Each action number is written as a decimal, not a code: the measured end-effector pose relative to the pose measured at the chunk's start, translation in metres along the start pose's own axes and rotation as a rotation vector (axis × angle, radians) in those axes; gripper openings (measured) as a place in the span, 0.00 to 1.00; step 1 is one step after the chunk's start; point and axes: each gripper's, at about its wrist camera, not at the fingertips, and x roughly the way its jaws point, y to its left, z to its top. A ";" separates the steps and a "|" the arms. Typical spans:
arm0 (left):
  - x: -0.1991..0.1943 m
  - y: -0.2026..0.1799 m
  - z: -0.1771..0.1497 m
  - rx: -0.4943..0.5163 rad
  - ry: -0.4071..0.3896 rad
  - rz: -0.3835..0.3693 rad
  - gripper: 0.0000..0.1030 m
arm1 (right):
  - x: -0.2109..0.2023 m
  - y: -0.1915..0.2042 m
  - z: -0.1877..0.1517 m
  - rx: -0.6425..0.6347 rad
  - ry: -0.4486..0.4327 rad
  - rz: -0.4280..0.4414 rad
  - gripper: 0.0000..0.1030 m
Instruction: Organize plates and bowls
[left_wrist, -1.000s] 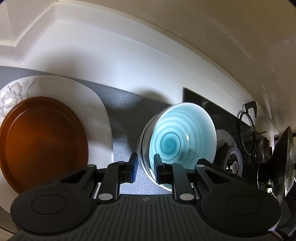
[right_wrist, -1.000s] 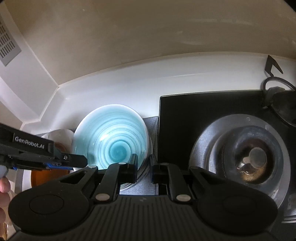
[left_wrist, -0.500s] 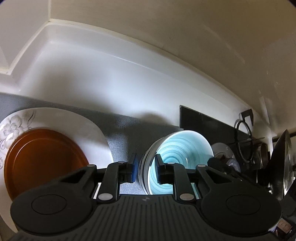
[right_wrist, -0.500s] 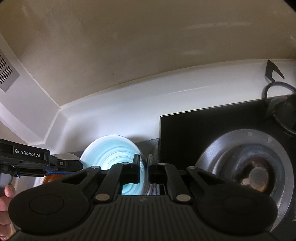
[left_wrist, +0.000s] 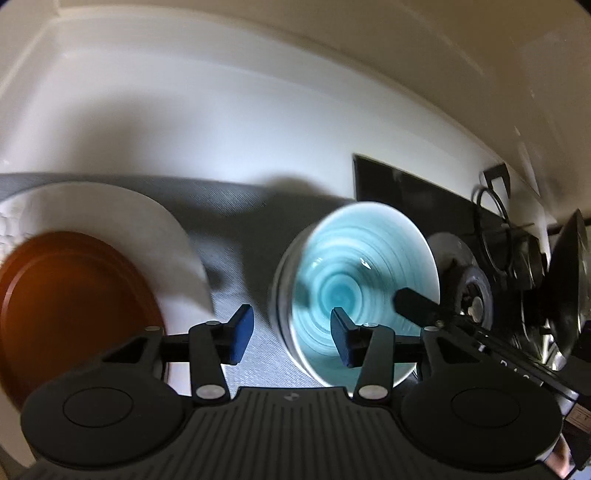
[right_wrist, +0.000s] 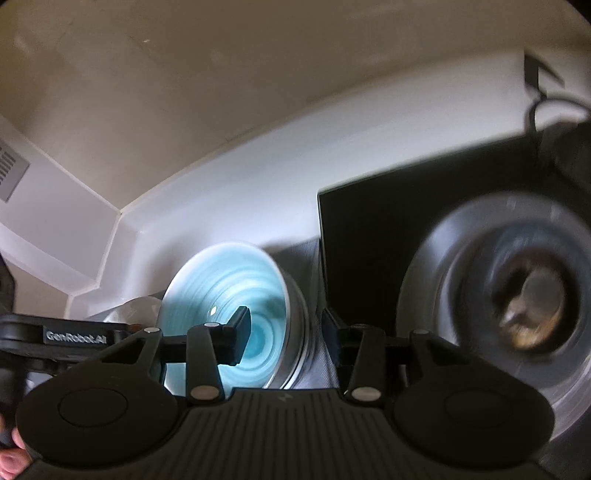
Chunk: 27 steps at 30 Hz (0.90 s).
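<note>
Counter (left_wrist: 243, 221), grey and textured, runs below a white backsplash (left_wrist: 229, 147) in our left wrist view, and a black stove (right_wrist: 369, 236) adjoins it at the right. Largest among the dishes, a white plate (left_wrist: 122, 210) lies at the left of the counter with a brown plate (left_wrist: 74, 295) stacked on it. A burner (right_wrist: 517, 295) fills the right side of our right wrist view, blurred. The blue bowl (left_wrist: 364, 280), glazed in turquoise rings, sits between plates and stove, nested in an outer bowl (right_wrist: 297, 325) whose pale rim shows around it; we cannot tell the outer bowl's colour for certain. A pan (left_wrist: 569, 280) stands on edge at the far right of the stove.

Our left gripper (left_wrist: 291, 334) is spread wide, one finger over bare counter and the other over the bowl's near rim, gripping nothing. Our right gripper (right_wrist: 286, 334) is likewise spread, its fingers straddling the bowl's right edge, one inside over the glaze and one outside; whether either pad touches the rim we cannot tell. Motion blur softens both views.
</note>
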 end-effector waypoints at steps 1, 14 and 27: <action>0.003 0.002 0.002 -0.007 0.012 -0.011 0.47 | 0.003 -0.003 0.000 0.028 0.015 0.016 0.46; 0.026 0.007 0.003 -0.026 0.050 -0.007 0.45 | 0.037 0.000 -0.001 0.116 0.108 0.020 0.64; 0.030 0.004 0.002 -0.008 0.015 -0.027 0.39 | 0.040 0.005 0.004 0.066 0.116 -0.056 0.38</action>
